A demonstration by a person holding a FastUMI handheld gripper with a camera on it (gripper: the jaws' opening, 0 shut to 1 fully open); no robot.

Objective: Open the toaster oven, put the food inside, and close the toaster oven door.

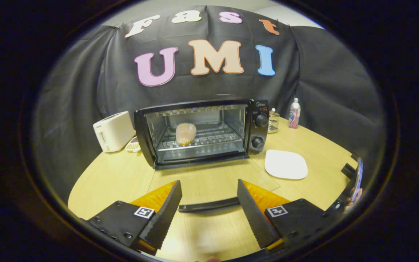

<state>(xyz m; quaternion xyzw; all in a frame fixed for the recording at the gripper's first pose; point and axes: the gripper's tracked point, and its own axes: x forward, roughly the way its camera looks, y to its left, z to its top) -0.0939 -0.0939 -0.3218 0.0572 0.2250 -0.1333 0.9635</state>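
The gripper [208,207] is seen from just behind its two fingers, which are spread wide and hold nothing. Between the fingers, and slightly beyond their tips, lies the dark handle [209,205] of the toaster oven door [213,180]. The door is of clear glass and is folded fully down, flat over the round wooden table [96,182], so the wood shows through it.

Straight ahead, beyond the door, stands the toaster oven [202,133] with its cavity open. The food [186,133], a rounded pale orange lump, rests on the wire rack [213,138] inside, toward the left of the cavity as the gripper faces it. Two control knobs are set on the oven's right side.

Ahead and to the right of the fingers an empty white plate [286,164] lies on the table. Farther off on that side are a small glass jar [273,122] and a bottle [294,113]. To the left of the oven stands a white toaster [114,131].

Opening and loading appear to be done; closing the door is judged to be the step in hand. The next move would call for the handle to be caught or pushed from beneath, then the door swung up and forward until it is shut
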